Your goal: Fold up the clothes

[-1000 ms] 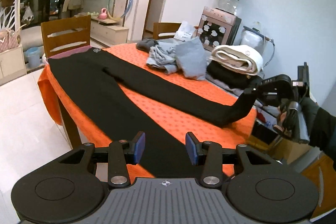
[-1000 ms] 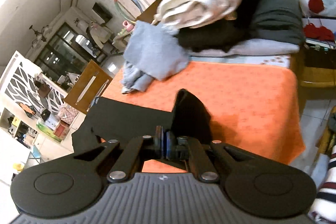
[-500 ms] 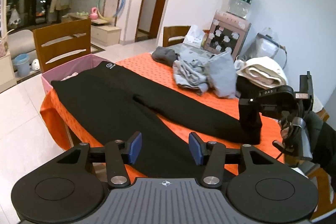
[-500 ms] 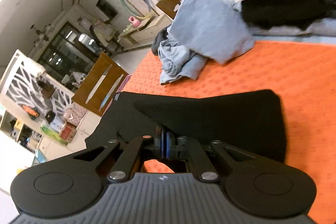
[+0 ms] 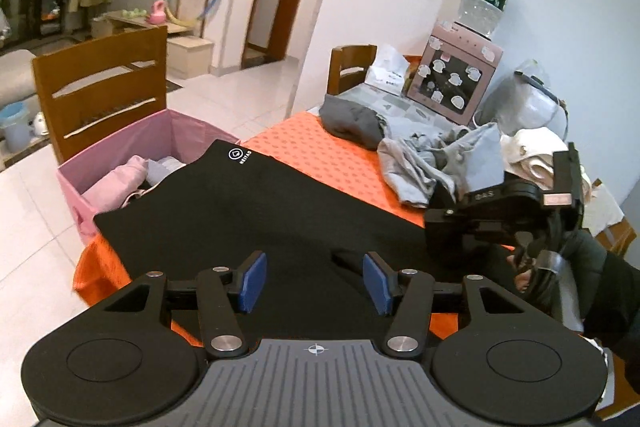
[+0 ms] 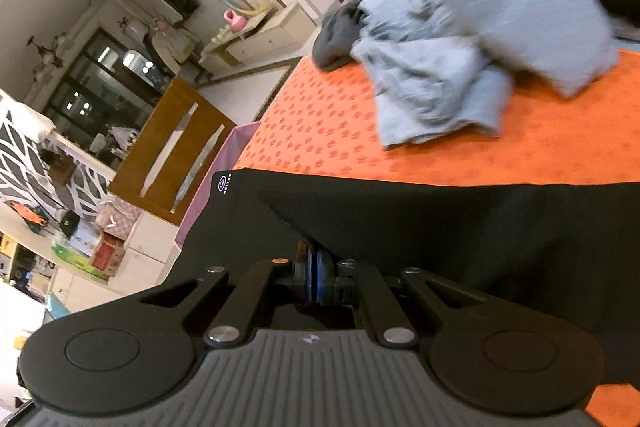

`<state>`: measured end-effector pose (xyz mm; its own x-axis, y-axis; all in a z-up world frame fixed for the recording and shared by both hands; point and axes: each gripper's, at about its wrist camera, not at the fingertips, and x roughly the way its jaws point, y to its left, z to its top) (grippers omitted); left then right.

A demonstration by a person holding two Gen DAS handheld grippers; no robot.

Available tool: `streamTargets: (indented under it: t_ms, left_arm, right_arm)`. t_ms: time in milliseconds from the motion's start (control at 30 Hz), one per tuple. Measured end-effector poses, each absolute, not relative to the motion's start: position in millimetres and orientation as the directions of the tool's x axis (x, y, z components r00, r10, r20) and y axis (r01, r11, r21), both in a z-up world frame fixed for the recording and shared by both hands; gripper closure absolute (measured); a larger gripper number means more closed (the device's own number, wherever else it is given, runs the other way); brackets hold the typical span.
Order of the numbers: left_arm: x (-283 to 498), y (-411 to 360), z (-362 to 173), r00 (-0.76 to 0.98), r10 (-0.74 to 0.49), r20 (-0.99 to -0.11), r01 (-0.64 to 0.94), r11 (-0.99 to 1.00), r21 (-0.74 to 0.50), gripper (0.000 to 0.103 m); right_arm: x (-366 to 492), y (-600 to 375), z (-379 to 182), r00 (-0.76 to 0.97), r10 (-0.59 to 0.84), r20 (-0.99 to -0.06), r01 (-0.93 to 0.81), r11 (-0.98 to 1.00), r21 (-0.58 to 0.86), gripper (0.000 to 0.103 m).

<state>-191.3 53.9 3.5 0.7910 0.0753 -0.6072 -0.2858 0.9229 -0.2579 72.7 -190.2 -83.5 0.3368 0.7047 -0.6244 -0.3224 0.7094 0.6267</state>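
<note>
Both grippers now sit near the waistband: right gripper (image 6: 314,277) stays pinched on the hem of the black stretch-knit leggings (image 5: 248,211), carried from 3 o'clock over the orange patterned tablecloth (image 5: 320,151), while left gripper (image 5: 314,281) opens empty, so lengthwise fold looks nearly done.

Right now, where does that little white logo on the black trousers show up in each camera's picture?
Left wrist view: the white logo sits left of centre, on the waistband corner of the black trousers, beside the pink bin.
Right wrist view: the logo is left of centre, sideways.
Shared landmark: the wooden chair just beyond it.
</note>
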Motion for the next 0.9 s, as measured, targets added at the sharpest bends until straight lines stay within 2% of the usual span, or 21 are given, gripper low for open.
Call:
streamTargets:
  t_ms: [300,533,567,600,667,767,900]
  left_arm:
    - [-118,174,-22,0.763,-0.085,-0.641,-0.142,0.945,-0.295,0.047]
    - [-70,233,-45,0.711,-0.211,-0.671,-0.027,0.945,-0.326,0.047]
    - [-63,239,-50,0.704,-0.231,-0.672,-0.021,0.939,-0.344,0.047]
    - [-56,245,-54,0.697,-0.250,-0.672,-0.015,0.932,-0.362,0.046]
    - [-42,251,-63,0.685,-0.285,-0.670,-0.004,0.919,-0.395,0.046]
    - [-22,257,-75,0.670,-0.339,-0.661,0.012,0.895,-0.446,0.046]
    - [9,251,-89,0.649,-0.414,-0.638,0.045,0.858,-0.512,0.046]
  right_arm:
    - [92,-64,-109,0.352,0.625,-0.697,-0.216,0.778,0.589,0.099]
    - [106,17,-120,0.388,0.554,-0.737,-0.164,0.828,0.536,0.098]
    - [106,26,-120,0.388,0.546,-0.743,-0.174,0.835,0.522,0.093]
    - [106,32,-120,0.384,0.545,-0.746,-0.187,0.837,0.515,0.093]
    - [105,38,-117,0.379,0.548,-0.746,-0.217,0.836,0.504,0.077]
    - [89,30,-102,0.399,0.558,-0.727,-0.267,0.830,0.491,0.064]
    - [57,2,-82,0.453,0.535,-0.713,-0.301,0.845,0.442,0.055]
